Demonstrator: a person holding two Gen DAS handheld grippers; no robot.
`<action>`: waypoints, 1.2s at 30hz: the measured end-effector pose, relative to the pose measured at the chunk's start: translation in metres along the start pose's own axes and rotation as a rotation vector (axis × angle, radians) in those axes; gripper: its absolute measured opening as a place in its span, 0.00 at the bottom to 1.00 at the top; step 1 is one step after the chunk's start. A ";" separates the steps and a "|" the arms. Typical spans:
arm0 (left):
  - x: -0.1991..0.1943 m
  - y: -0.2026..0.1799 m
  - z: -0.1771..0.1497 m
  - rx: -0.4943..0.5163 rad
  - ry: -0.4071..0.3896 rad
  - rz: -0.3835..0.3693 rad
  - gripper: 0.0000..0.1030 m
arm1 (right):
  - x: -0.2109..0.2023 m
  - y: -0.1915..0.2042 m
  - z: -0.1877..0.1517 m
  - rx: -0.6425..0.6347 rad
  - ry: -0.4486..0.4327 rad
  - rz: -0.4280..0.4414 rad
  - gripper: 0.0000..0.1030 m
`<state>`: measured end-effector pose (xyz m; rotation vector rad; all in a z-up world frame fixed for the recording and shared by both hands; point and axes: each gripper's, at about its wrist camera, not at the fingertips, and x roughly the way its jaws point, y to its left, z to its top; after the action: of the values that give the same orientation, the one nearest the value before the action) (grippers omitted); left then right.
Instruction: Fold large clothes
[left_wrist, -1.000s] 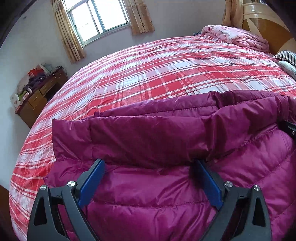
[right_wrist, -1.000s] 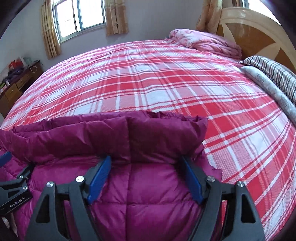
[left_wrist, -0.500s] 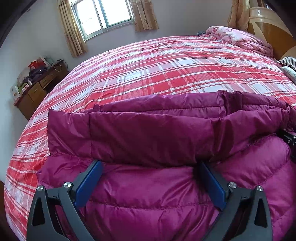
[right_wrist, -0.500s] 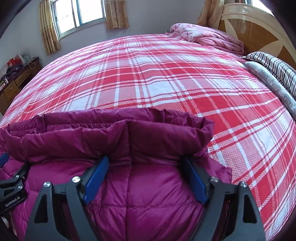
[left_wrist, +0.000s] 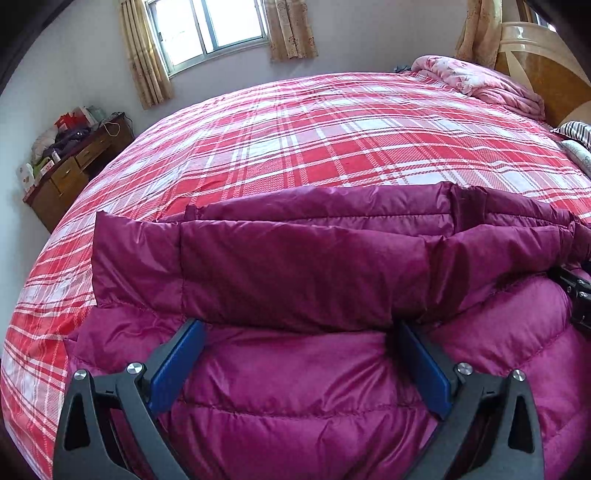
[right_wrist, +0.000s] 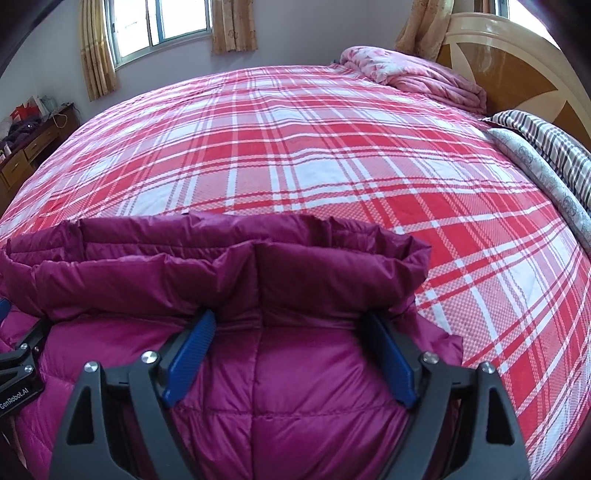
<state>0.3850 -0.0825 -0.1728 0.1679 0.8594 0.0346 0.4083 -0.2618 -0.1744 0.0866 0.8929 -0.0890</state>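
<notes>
A magenta puffer jacket (left_wrist: 303, 387) lies on the near part of the red plaid bed (left_wrist: 332, 147). Its far edge is turned back in a thick darker band (left_wrist: 295, 269). My left gripper (left_wrist: 298, 326) stands wide, its blue fingers (left_wrist: 177, 365) resting on the jacket with their tips hidden under that band. My right gripper (right_wrist: 289, 315) is just as wide over the jacket (right_wrist: 306, 387) near its right end, tips likewise tucked under the band (right_wrist: 229, 280). Neither pair of pads visibly presses the cloth. Each view catches the other gripper at its edge.
A folded pink quilt (right_wrist: 413, 77) lies at the far right by the wooden headboard (right_wrist: 517, 70). Striped and patterned pillows (right_wrist: 546, 147) line the right side. A cluttered wooden dresser (left_wrist: 70, 166) stands left of the bed, under a curtained window (left_wrist: 210, 33).
The right gripper's jaws have widened a little. Both views have shifted slightly, and the jacket's turned-back band sits much as before.
</notes>
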 end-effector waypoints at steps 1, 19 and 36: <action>0.000 0.000 0.000 0.001 0.000 0.000 0.99 | 0.000 0.000 0.000 0.003 -0.001 0.001 0.84; -0.035 0.036 -0.002 -0.057 0.011 -0.044 0.99 | -0.003 0.002 0.001 -0.013 0.005 -0.013 0.85; -0.068 0.184 -0.116 -0.388 0.005 -0.354 0.99 | -0.012 0.106 -0.010 -0.157 0.022 0.002 0.95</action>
<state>0.2598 0.1079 -0.1666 -0.3486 0.8617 -0.1291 0.4052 -0.1545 -0.1675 -0.0576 0.9184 -0.0157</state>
